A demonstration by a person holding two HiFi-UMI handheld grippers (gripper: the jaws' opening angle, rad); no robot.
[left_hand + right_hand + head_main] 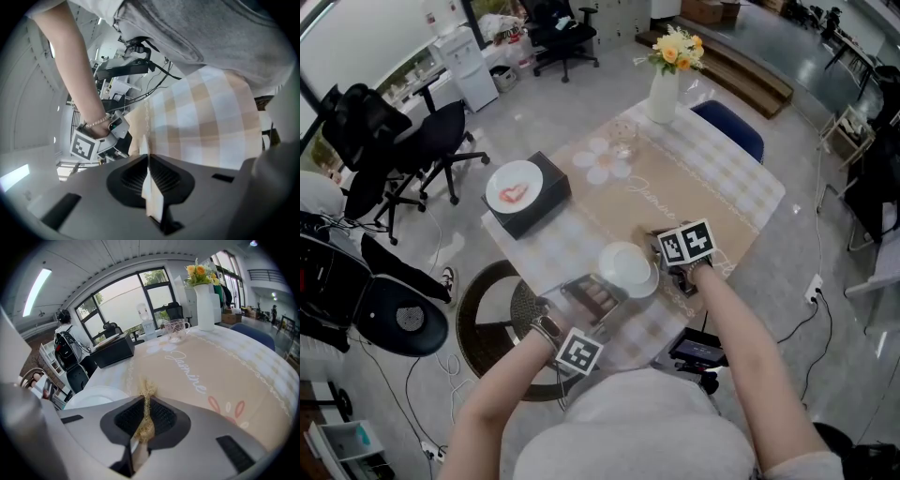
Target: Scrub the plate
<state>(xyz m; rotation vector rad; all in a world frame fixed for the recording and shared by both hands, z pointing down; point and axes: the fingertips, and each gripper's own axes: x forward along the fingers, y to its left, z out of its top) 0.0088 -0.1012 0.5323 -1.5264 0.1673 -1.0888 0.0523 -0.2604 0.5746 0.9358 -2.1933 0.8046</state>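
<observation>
A white plate (626, 267) sits near the front edge of the checked table, and shows low at the left in the right gripper view (93, 397). My right gripper (667, 255) is beside the plate's right rim. It is shut (146, 427) on a tan fibrous scrubber (147, 394), whose tuft sticks out past the jaws. My left gripper (595, 298) is at the plate's near-left rim. It is shut (152, 197) on a thin white edge (151, 187) seen edge-on, which looks like the plate's rim.
A black box (530, 202) carrying a second white plate with a red smear (515, 187) stands at the table's left. At the far end are a glass cup (624, 139) and a white vase of flowers (664, 92). A blue chair (731, 127) and office chairs (431, 141) surround the table.
</observation>
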